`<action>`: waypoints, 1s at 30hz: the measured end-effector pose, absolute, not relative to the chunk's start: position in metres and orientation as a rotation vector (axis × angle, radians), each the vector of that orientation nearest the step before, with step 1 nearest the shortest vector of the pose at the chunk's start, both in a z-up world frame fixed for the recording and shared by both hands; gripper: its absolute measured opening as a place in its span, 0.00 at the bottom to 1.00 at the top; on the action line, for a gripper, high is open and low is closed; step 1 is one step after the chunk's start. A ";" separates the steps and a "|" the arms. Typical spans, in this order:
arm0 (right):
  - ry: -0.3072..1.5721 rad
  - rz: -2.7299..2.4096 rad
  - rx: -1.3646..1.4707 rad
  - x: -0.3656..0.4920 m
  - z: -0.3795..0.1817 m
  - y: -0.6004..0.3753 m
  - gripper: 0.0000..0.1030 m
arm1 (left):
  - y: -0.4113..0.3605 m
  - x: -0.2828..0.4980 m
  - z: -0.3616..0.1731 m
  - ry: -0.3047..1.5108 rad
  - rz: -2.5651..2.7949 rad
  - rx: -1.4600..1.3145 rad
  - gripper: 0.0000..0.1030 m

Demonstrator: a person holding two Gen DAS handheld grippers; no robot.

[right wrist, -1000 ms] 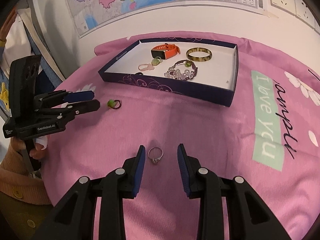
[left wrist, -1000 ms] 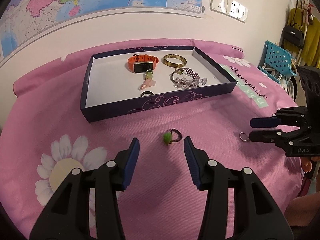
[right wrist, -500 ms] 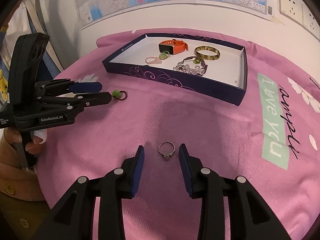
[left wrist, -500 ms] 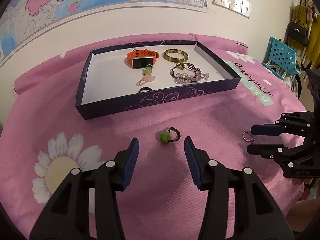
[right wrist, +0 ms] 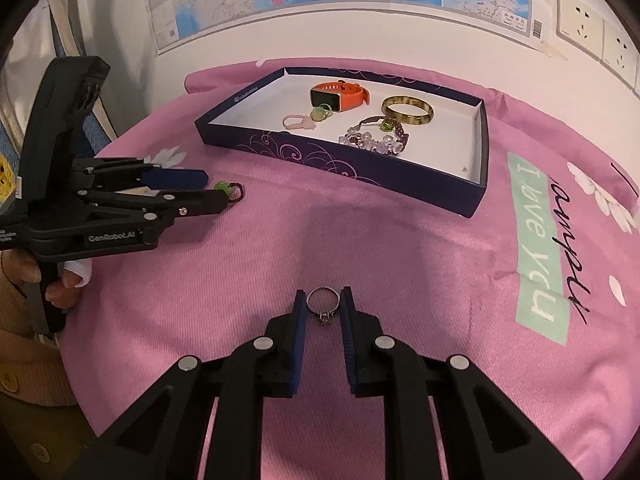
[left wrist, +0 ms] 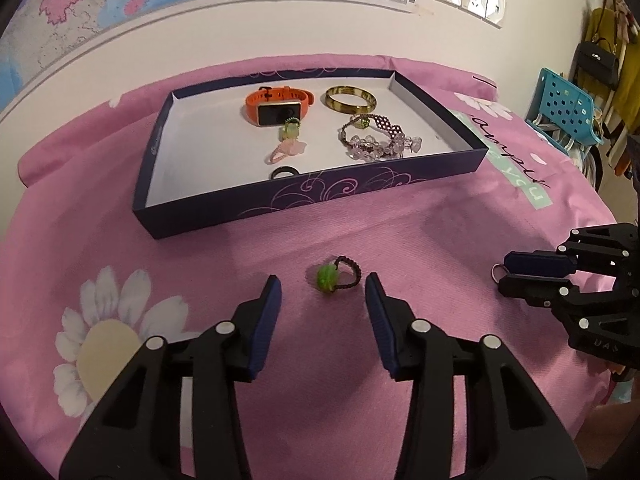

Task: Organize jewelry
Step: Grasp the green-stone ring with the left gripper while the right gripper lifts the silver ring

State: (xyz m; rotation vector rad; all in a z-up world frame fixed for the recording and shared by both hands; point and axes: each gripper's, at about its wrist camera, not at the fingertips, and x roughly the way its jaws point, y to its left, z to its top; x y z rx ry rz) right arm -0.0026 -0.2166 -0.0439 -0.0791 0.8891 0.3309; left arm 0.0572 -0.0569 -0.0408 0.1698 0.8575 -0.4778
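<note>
On the pink cloth [left wrist: 400,240], left to right:

Left gripper [left wrist: 322,294]: tips low over the cloth, jaws moderately apart, lately narrowing a little. Green-bead ring [left wrist: 335,277] flat on the cloth at the mouth of the jaws, just beyond the tips, touched by neither pad. Same gap visible in the right wrist view [right wrist: 208,190], bead ring [right wrist: 228,191] at the tips. No grasp yet.

Purple box [left wrist: 224,216]: beyond both grippers, open-topped, white inside. Contents: orange watch [left wrist: 276,106], amber bangle [left wrist: 350,100], beaded bracelets [left wrist: 376,136], pink ring [left wrist: 282,151], small green ring [left wrist: 290,129], dark ring [left wrist: 285,172] against the near wall. Unchanged from a second ago.

Right gripper [right wrist: 323,306]: jaws lately closing, now narrow, down from a clearly wider gap half a second ago. Silver ring [right wrist: 323,307] between the pads [right wrist: 299,312], band meeting both inner faces, stone toward the camera; appears pinched, resting on or just above the cloth. In the left wrist view [left wrist: 505,274], only a small loop of the silver ring [left wrist: 497,271] showing past the tips.

Meaning for the task: silver ring probably secured and ready to lift toward the box; bead ring next, needing the left jaws forward and closed. Two loose pieces outstanding; pinch on a thin band liable to slip.
</note>
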 end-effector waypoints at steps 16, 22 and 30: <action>0.864 0.349 -0.010 0.005 -0.036 -0.222 0.14 | -0.066 0.062 -0.042 0.876 -0.477 0.158 0.20; 0.843 0.361 0.016 0.011 -0.029 -0.222 0.14 | -0.062 0.059 -0.035 0.862 -0.482 0.137 0.20; 0.822 0.379 0.027 0.019 -0.022 -0.219 0.14 | -0.058 0.057 -0.015 0.815 -0.490 0.120 0.20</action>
